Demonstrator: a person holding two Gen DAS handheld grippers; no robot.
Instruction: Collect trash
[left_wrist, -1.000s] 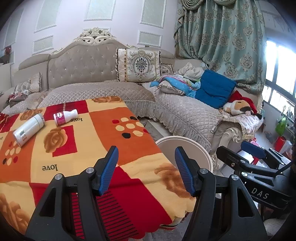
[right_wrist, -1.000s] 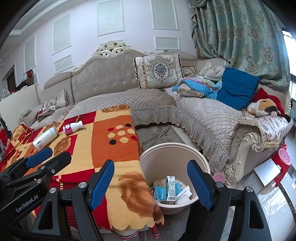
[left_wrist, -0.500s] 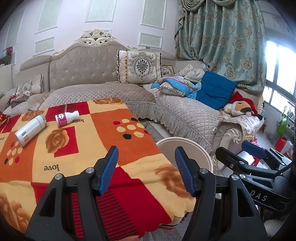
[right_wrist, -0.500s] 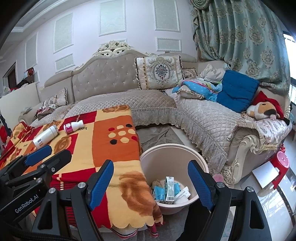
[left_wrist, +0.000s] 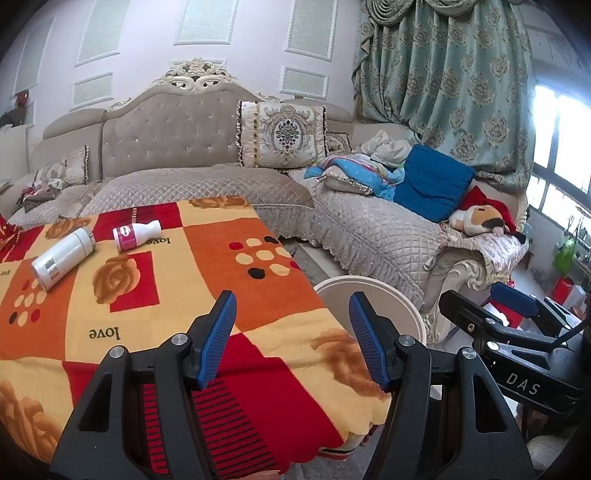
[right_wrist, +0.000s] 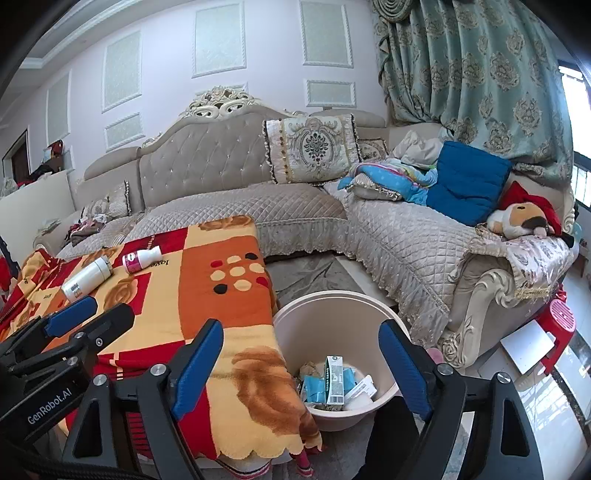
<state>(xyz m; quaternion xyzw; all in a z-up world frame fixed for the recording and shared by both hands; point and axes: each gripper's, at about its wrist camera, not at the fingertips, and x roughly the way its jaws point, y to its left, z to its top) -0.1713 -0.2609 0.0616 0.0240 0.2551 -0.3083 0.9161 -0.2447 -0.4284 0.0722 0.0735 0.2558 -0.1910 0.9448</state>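
Trash items and bin, living room

White cylindrical bottle (left_wrist: 62, 257), lying on its side on the patterned blanket (left_wrist: 229, 288), far left; small white bottle with magenta label (left_wrist: 136, 234) lying on its side just beside it, neck pointing right, the two close but whether touching cannot be told. Beige round bin (right_wrist: 334, 314) upright on the floor against the blanket's right edge, open-topped, holding a teal-and-white carton (right_wrist: 334, 380) standing tilted, blue wrappers (right_wrist: 314, 387) and white scraps (right_wrist: 360, 389).
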